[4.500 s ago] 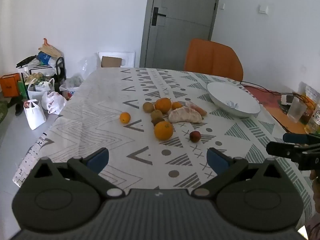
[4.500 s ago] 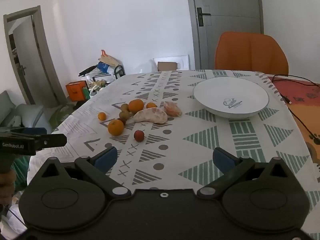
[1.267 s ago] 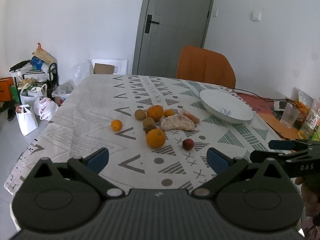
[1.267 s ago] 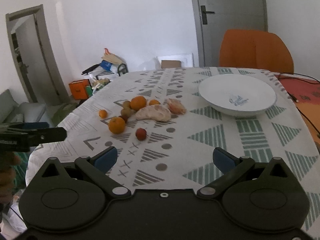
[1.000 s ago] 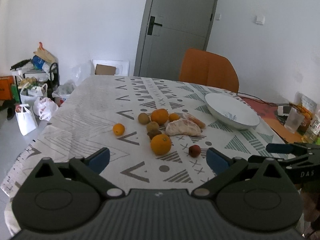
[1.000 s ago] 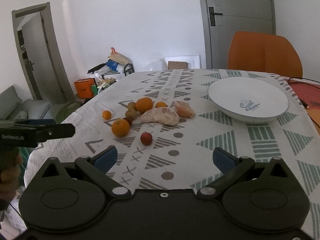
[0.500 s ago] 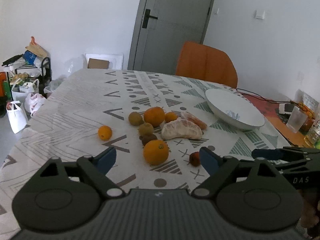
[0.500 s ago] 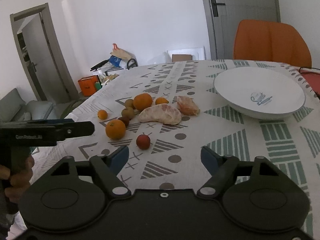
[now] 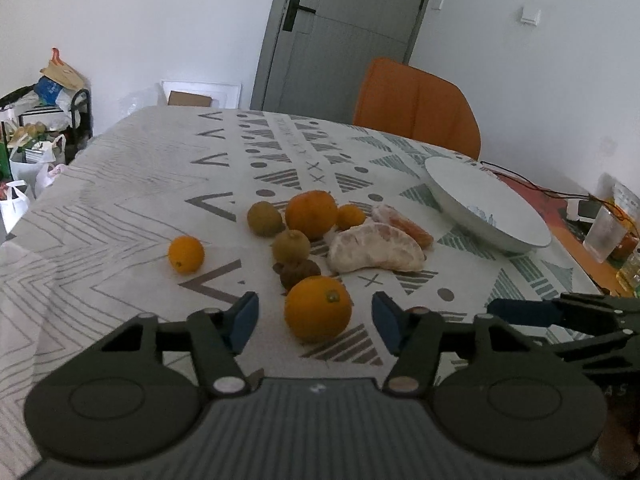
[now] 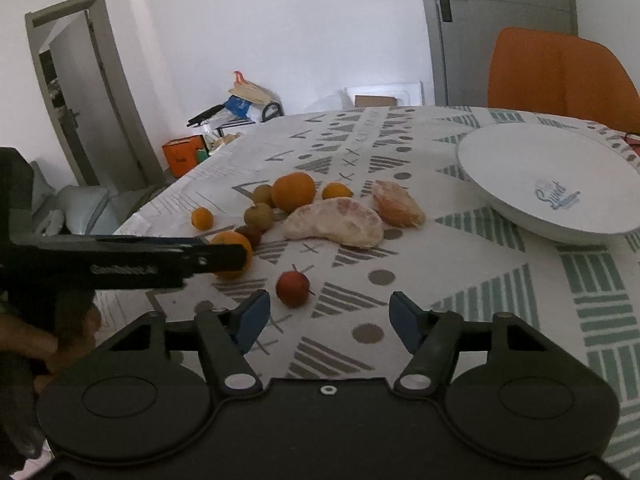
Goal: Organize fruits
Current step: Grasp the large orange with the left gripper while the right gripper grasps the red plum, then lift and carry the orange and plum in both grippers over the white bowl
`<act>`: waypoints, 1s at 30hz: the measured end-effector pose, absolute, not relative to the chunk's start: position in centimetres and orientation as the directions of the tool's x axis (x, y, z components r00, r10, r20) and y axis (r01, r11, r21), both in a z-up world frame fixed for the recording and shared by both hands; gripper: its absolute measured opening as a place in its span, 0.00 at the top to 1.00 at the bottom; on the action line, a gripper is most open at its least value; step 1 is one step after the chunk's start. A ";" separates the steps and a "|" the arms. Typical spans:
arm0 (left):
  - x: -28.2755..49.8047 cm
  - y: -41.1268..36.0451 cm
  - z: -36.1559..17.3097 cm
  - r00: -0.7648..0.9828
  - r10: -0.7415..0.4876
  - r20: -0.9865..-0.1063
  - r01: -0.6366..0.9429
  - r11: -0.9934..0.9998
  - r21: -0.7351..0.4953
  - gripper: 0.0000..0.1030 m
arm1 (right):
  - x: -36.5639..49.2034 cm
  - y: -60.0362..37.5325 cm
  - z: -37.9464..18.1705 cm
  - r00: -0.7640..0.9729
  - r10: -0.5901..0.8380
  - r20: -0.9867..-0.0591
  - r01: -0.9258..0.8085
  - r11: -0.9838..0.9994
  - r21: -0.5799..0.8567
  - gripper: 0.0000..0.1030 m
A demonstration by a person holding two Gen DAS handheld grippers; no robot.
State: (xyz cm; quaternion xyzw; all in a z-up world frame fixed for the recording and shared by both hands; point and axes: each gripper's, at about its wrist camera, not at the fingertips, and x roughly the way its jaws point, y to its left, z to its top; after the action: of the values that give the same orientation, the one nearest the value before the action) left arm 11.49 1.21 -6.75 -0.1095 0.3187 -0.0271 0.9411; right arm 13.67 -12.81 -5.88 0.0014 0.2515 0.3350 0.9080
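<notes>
**A:** In the left wrist view, why did the left tongs [image 9: 314,322] sit so low over the table [image 9: 132,184]?

**B:** They were lining up on the nearest orange [image 9: 318,308], which lay between the blue pads [image 9: 244,320]. The jaws were closing, pads apart from the peel, nothing gripped. The other fruit lay just beyond; the white bowl [image 9: 486,206] sat ahead to the right, likely the destination.

**A:** And the right wrist view?

**B:** The right tongs [image 10: 326,318] were closing too, nothing held. The small red fruit [image 10: 293,288] lay just ahead, toward their left pad, probably their target. The left tongs' arm crossed in front of the orange [image 10: 232,256] at left.
</notes>
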 end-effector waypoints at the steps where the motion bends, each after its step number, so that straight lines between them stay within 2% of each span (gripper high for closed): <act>1: 11.6 1.2 -6.9 0.792 -0.124 -0.598 -0.019 0.974 -0.227 0.51 | 13.8 -12.6 -5.9 0.653 0.605 -0.456 -0.604 0.779 0.169 0.39; 2: 11.7 1.2 -7.0 0.790 -0.126 -0.601 -0.021 0.973 -0.232 0.55 | 13.9 -12.5 -5.9 0.657 0.600 -0.457 -0.597 0.784 0.171 0.40; 4: 11.8 1.1 -7.1 0.791 -0.132 -0.598 -0.019 0.971 -0.239 0.59 | 14.1 -12.3 -6.1 0.653 0.602 -0.459 -0.591 0.784 0.188 0.45; 7: 11.6 1.1 -7.0 0.794 -0.130 -0.593 -0.017 0.972 -0.235 0.65 | 14.2 -12.1 -6.2 0.649 0.609 -0.456 -0.595 0.780 0.196 0.47; 18: 11.5 1.2 -7.0 0.787 -0.123 -0.605 -0.025 0.973 -0.231 0.65 | 14.5 -9.7 -6.8 0.653 0.614 -0.444 -0.607 0.775 0.178 0.55; 20: 11.6 1.2 -7.1 0.788 -0.121 -0.604 -0.028 0.972 -0.232 0.65 | 14.4 -9.4 -6.9 0.665 0.603 -0.440 -0.602 0.782 0.161 0.61; 22: 11.6 1.2 -7.1 0.789 -0.120 -0.603 -0.026 0.973 -0.228 0.65 | 14.4 -9.2 -7.0 0.683 0.588 -0.434 -0.593 0.793 0.142 0.74; 24: 11.7 1.1 -7.2 0.787 -0.114 -0.606 -0.027 0.976 -0.218 0.65 | 14.5 -9.4 -7.0 0.683 0.589 -0.431 -0.591 0.793 0.148 0.80; 30: 12.3 0.6 -7.4 0.785 -0.088 -0.613 -0.035 0.982 -0.186 0.65 | 14.3 -10.8 -7.1 0.691 0.591 -0.416 -0.574 0.798 0.181 0.81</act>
State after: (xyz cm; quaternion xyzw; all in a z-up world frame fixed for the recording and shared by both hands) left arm 12.31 0.56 -7.40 -0.0940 0.3275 -0.0139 0.9400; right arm 14.32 -10.80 -7.07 0.0183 0.2327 0.3169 0.9193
